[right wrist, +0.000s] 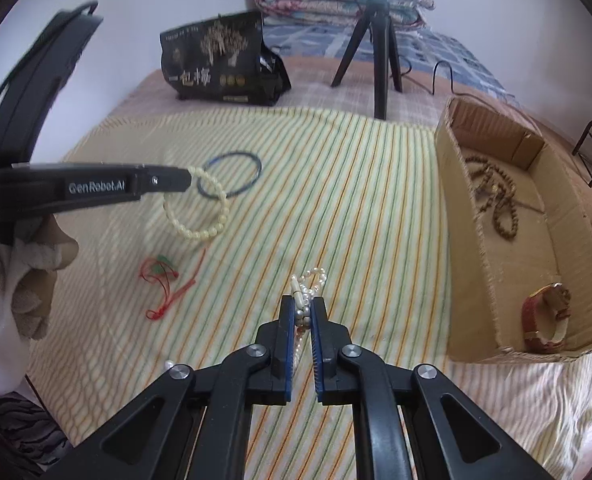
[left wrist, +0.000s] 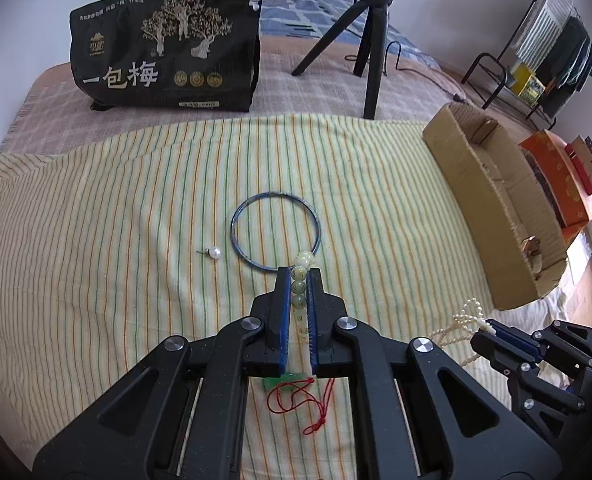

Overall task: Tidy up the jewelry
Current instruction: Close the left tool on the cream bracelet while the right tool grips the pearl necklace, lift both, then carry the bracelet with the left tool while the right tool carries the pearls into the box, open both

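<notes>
My left gripper [left wrist: 300, 274] is shut on a pale green bead bracelet [left wrist: 299, 286], which hangs as a loop above the striped cloth in the right wrist view [right wrist: 197, 210]. My right gripper [right wrist: 303, 304] is shut on a white pearl necklace [right wrist: 310, 280], also seen in the left wrist view [left wrist: 466, 318]. A blue bangle [left wrist: 275, 235] lies on the cloth just ahead of the left gripper. A pearl earring [left wrist: 213, 253] lies left of it. A red cord with a green pendant [left wrist: 296, 394] lies under the left gripper.
A cardboard box [right wrist: 460, 216] stands at the right and holds a brown bead string [right wrist: 496, 196] and a red-strapped watch [right wrist: 546, 318]. A black bag [left wrist: 163, 44] and a tripod [left wrist: 370, 40] stand at the back. An orange box [left wrist: 564, 176] sits beyond the cardboard box.
</notes>
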The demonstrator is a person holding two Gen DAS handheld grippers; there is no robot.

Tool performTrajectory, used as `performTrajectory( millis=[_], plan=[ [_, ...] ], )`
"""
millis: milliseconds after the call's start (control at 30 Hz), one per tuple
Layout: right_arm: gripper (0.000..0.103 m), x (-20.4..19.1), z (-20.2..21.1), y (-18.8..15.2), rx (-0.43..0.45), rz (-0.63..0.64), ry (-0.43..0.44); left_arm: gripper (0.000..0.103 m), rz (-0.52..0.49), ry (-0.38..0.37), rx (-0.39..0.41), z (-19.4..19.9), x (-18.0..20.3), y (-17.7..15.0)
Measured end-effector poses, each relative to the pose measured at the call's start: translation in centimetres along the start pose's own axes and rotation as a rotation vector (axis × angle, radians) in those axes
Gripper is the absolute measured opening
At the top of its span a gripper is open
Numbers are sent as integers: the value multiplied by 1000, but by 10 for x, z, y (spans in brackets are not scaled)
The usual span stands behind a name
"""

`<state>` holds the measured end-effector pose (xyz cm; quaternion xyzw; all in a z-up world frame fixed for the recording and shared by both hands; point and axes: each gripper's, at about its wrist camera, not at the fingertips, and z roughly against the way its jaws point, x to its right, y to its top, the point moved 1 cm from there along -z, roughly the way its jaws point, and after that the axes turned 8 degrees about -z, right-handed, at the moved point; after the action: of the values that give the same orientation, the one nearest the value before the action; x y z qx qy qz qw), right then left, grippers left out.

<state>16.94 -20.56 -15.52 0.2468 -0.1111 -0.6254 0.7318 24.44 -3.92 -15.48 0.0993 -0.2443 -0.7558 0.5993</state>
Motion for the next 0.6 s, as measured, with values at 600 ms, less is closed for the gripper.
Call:
performTrajectory(
  millis=[600],
  plan=[
    [5,53,69,43,198,-132,3,5,7,-110,118,51,27,26]
  ],
)
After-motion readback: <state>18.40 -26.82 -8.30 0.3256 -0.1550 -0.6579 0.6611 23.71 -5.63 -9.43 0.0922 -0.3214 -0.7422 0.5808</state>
